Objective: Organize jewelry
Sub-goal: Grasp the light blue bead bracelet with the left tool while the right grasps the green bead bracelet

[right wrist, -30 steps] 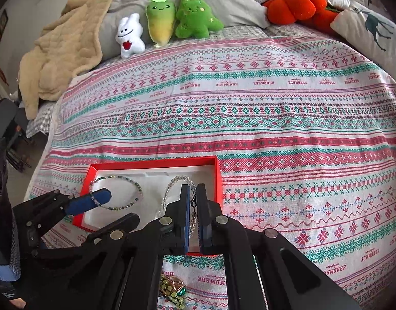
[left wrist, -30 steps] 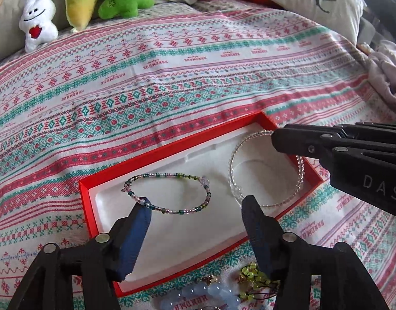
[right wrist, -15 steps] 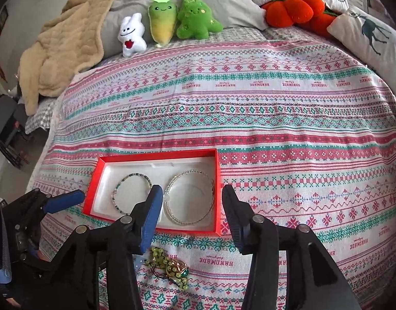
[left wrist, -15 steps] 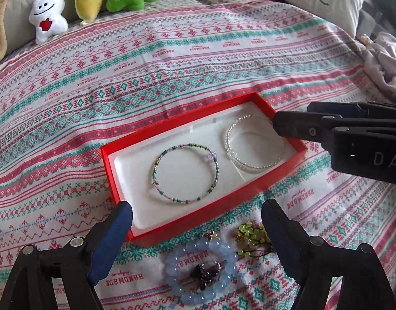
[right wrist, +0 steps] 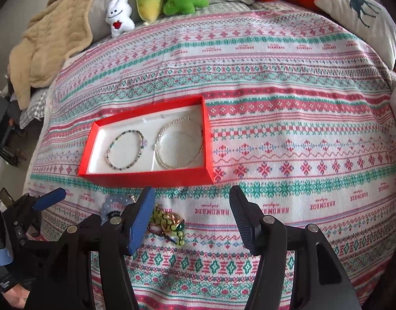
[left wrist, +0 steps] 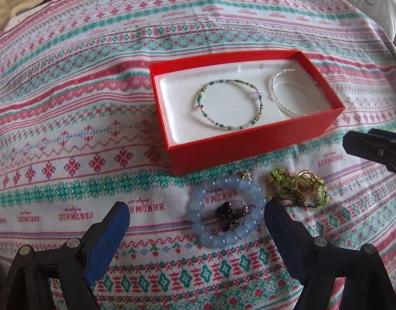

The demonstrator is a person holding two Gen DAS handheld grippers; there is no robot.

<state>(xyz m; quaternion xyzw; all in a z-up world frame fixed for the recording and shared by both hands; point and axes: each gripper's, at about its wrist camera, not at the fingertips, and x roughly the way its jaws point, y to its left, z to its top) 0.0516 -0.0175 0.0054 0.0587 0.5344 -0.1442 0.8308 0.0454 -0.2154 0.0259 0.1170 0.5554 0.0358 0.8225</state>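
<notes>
Left wrist view shows the left hand-held gripper (left wrist: 196, 228) wide and empty over the blue bead bracelet (left wrist: 225, 210); it should pinch one side gently

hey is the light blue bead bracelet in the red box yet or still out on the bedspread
Out. The light blue bead bracelet lies on the bedspread just in front of the red box, which holds only two thinner bracelets.

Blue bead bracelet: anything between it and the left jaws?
Nothing visible. The blue bead bracelet lies on the bedspread just ahead of the left gripper, whose jaws stand open and empty. A small dark ringed piece sits inside its loop.
</notes>
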